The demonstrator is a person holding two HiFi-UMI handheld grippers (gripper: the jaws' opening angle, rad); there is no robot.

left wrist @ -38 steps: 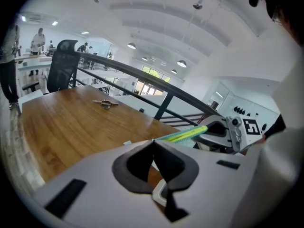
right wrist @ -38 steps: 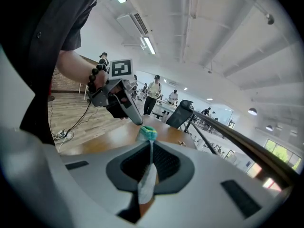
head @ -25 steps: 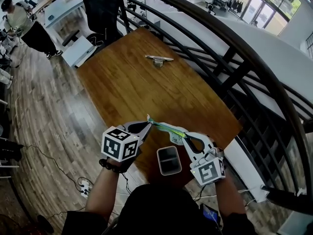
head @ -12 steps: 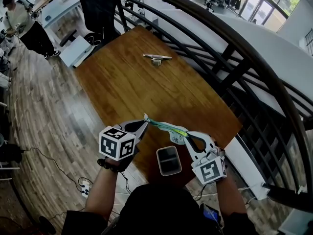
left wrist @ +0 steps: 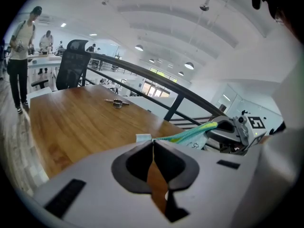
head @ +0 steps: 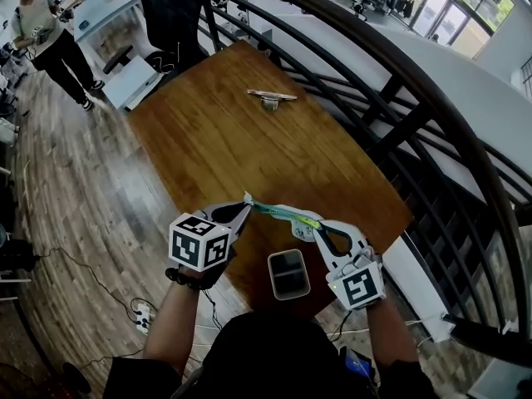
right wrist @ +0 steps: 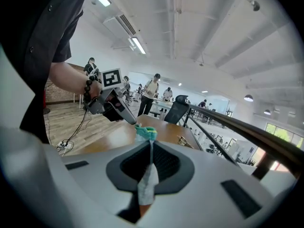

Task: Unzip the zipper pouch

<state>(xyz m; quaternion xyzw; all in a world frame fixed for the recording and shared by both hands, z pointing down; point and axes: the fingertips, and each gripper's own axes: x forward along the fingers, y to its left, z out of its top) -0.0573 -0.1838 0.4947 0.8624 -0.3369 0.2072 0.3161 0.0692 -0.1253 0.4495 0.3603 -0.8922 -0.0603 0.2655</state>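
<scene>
The zipper pouch (head: 283,215), a teal and yellow-green strip with a white panel, hung stretched in the air over the near edge of the wooden table (head: 249,140), clear of its surface. Each end was pinched by a tool. The left gripper (head: 248,199) had its jaws pressed together on a small pale tab at the pouch's left end, and the right gripper (head: 314,226) was clamped just as tightly on the other end.

The head view showed the pouch as a thin line between the two tools. Only the left gripper view showed the pale tab (left wrist: 142,138) poking out past the closed tips, with the pouch (left wrist: 190,134) running away to the right gripper (left wrist: 237,129). Only the right gripper view showed a white strip of fabric (right wrist: 147,179) trailing back through the closed jaws, with the bunched teal end (right wrist: 145,133) just beyond their tips.

Both bare forearms came up from the bottom of the head view, with the marker cubes turned upward and the tools angled inward toward each other. A dark bead bracelet (right wrist: 89,90) sat on the left wrist.

Further up the table lay a small metal object (head: 270,99), well apart from the pouch. A dark railing (head: 399,81) curved along the table's far side.
</scene>
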